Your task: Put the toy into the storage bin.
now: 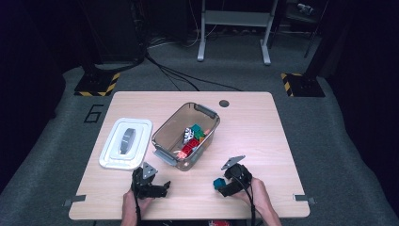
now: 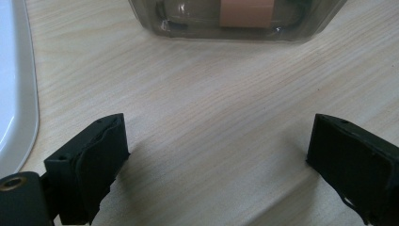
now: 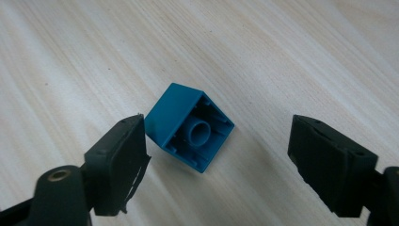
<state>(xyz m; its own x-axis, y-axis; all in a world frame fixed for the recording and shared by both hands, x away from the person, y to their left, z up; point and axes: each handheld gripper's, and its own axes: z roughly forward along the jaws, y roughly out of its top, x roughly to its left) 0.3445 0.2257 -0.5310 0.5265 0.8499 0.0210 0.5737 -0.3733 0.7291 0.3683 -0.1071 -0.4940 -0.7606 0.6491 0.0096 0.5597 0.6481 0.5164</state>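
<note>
A blue brick (image 3: pixel 181 117) lies on the wooden table (image 3: pixel 291 56) with its hollow underside turned toward the camera. My right gripper (image 3: pixel 219 141) stands open around it; the left jaw is right at the brick's edge and the right jaw is well apart. In the high view the blue brick (image 1: pixel 218 182) sits at the right gripper (image 1: pixel 225 186) near the table's front edge. My left gripper (image 2: pixel 219 141) is open over bare wood with nothing between its jaws, and in the high view the left gripper (image 1: pixel 157 186) rests at the front left.
A clear bin (image 1: pixel 207 113) with several coloured bricks (image 1: pixel 193 139) stands mid-table, its near wall (image 2: pixel 235 23) just beyond the left gripper. A white lid (image 1: pixel 126 143) lies left of it, with the lid's edge (image 2: pixel 14 94) beside the left jaw. A round hole (image 1: pixel 224 103) is at the back.
</note>
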